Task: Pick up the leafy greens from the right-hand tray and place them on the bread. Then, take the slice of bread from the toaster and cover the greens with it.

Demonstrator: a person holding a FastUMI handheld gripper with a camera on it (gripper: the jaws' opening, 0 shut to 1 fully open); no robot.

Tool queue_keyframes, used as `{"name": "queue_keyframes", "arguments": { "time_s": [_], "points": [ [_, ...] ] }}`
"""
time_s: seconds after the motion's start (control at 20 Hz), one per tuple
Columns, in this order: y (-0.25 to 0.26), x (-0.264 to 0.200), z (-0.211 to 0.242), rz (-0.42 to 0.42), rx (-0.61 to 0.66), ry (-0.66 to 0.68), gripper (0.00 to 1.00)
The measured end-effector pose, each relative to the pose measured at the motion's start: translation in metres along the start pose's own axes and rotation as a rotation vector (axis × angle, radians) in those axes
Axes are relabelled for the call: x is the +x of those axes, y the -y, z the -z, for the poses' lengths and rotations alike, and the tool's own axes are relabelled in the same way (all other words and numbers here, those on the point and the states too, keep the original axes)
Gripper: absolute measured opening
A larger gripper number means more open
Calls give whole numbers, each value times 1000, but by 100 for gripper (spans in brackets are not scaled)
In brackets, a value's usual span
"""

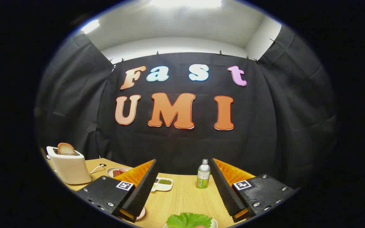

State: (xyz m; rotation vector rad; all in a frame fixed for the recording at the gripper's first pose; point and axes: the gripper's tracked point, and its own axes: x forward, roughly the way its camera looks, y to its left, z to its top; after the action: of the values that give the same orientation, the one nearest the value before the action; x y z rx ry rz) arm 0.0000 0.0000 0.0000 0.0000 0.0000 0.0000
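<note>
My gripper [184,190] stands open above the wooden table, its two fingers spread wide with nothing between them. The leafy greens [188,220] lie low between the fingers, on a pale tray whose rim [214,223] just shows. A white toaster [70,166] stands beyond the left finger, with a slice of bread [66,148] sticking up out of its slot.
A small green-labelled bottle [203,174] stands upright on the table [185,196] ahead between the fingers. A white dish of green bits [163,183] and a plate with red food [116,172] sit beyond the left finger. A pink plate edge [141,214] peeks under that finger.
</note>
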Motion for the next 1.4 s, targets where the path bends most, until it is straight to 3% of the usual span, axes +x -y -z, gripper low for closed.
{"name": "queue_keyframes", "arguments": {
  "time_s": [0.35, 1.4],
  "points": [
    [7, -4, -6, 23, -15, -3, 98],
    [-9, 4, -17, -38, 52, -81, 98]
  ]
}}
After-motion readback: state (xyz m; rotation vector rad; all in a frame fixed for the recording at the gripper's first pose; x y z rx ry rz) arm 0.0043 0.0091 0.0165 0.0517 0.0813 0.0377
